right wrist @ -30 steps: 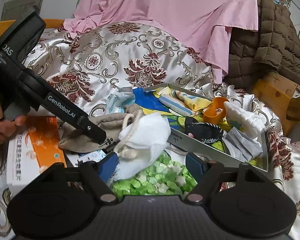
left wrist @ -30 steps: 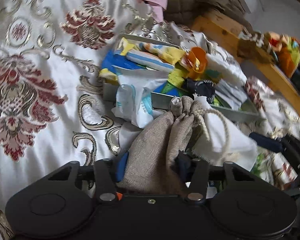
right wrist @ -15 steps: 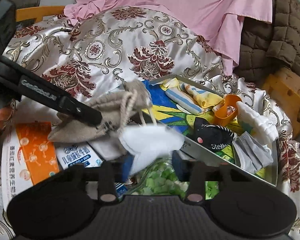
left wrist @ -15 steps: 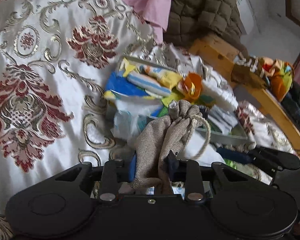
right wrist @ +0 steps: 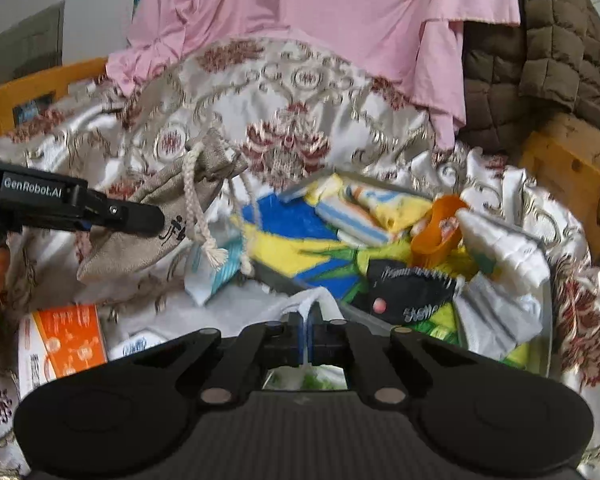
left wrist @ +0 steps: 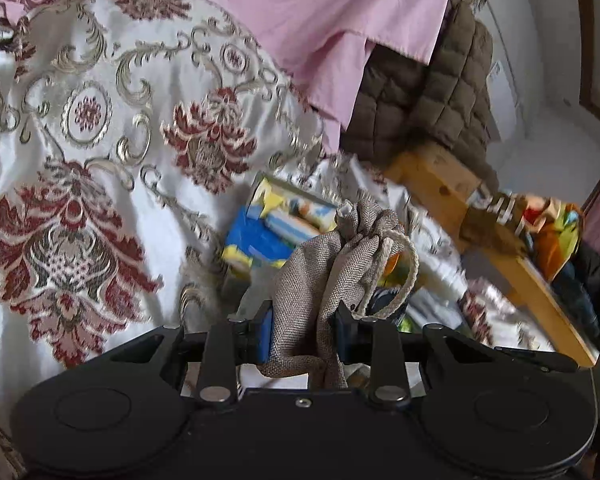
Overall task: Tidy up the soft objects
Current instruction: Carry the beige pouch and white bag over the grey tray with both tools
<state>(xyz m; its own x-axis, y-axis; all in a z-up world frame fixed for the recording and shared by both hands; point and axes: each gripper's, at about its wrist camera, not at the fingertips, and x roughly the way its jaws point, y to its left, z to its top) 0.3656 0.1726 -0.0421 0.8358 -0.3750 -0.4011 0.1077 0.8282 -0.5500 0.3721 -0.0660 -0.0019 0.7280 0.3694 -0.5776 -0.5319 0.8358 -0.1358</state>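
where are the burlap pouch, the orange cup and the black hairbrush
burlap pouch (left wrist: 300, 280), left wrist view, woven body above the pads
orange cup (right wrist: 436, 228), right wrist view, outer wall
black hairbrush (right wrist: 408, 288), right wrist view, its back

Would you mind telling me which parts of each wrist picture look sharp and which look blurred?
Left wrist view: the beige burlap drawstring pouch in the left gripper is crisp, while the floral bedspread is motion-smeared. Right wrist view: the right gripper is sharp, the tray contents softer.

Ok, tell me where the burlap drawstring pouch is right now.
The burlap drawstring pouch is clamped in the left gripper, lifted above the brocade bedspread; in the right wrist view it hangs at left, beside the tray.
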